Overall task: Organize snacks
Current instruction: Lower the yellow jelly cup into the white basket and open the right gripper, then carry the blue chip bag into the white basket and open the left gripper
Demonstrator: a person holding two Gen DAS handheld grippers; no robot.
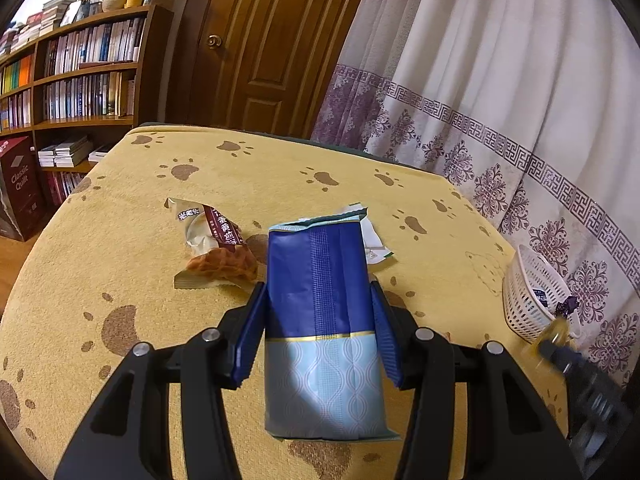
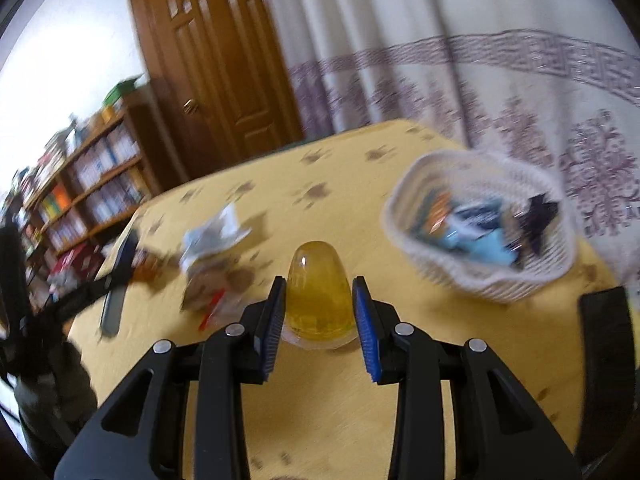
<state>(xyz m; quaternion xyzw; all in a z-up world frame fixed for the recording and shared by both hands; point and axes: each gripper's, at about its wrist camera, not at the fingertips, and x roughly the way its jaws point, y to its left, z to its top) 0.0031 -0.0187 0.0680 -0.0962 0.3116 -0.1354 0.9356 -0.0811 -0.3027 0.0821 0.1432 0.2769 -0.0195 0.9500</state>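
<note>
My left gripper [image 1: 318, 292] is shut on a blue and light-blue snack packet [image 1: 324, 328], held above the yellow paw-print table [image 1: 120, 280]. A waffle snack in a clear and brown wrapper [image 1: 216, 244] lies on the table just left of it, and a white and green wrapper [image 1: 370, 236] lies behind the packet. My right gripper [image 2: 319, 284] is shut on a yellow jelly cup [image 2: 318, 292], held over the table left of the white basket [image 2: 480, 276]. The basket [image 1: 524, 304] holds several wrapped snacks. The right wrist view is blurred.
Loose snack wrappers [image 2: 212, 256] lie on the table left of the jelly cup. The other gripper [image 2: 116, 276] shows at the table's left edge. A curtain [image 1: 500, 80] hangs behind the table, with a wooden door [image 1: 272, 40] and a bookshelf [image 1: 72, 80] beyond.
</note>
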